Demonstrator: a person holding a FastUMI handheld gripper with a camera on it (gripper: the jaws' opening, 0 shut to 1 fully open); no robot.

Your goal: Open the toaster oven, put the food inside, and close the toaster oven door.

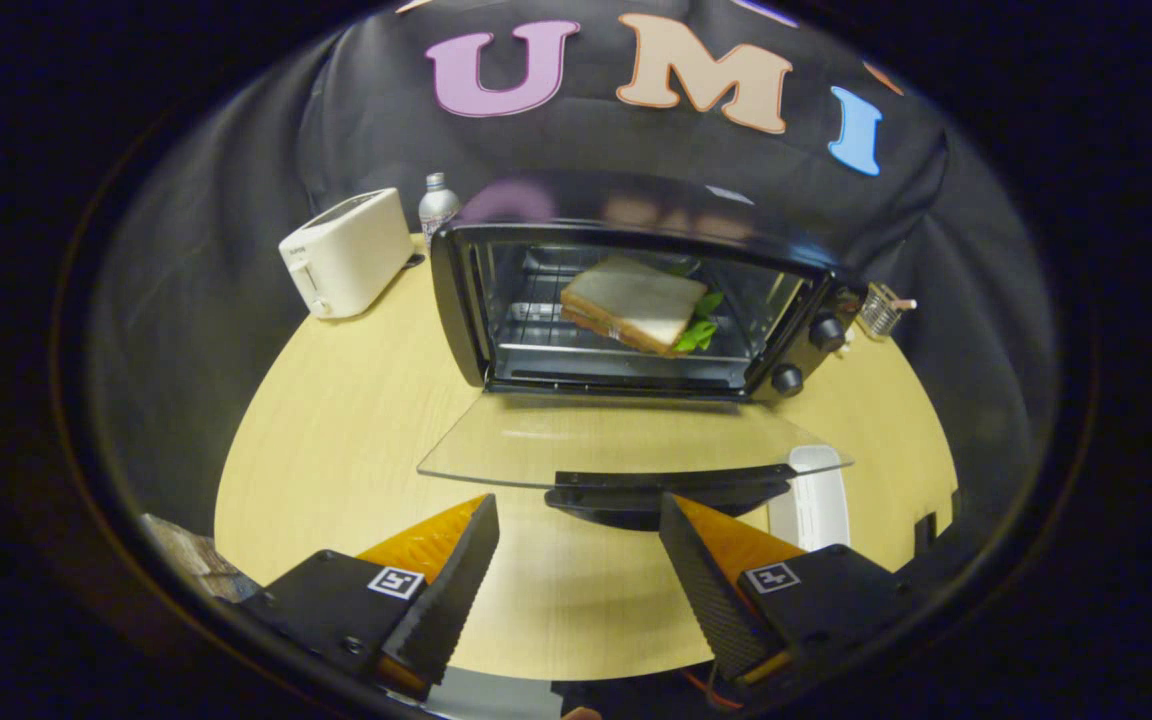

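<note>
Toaster oven [636, 310] sits on the round wooden table [336, 440] with its glass door [626, 440] folded flat down. One sandwich [636, 303] already rests inside on the rack. Our gripper [576, 540] has its fingers spread wide with nothing between them, just short of the door's dark handle [666, 480]. We think closing comes next, so we should get under the handle and lift it up slowly. We count one oven, one sandwich, one white toaster [346, 252], one bottle [436, 205], two knobs [806, 355].
</note>
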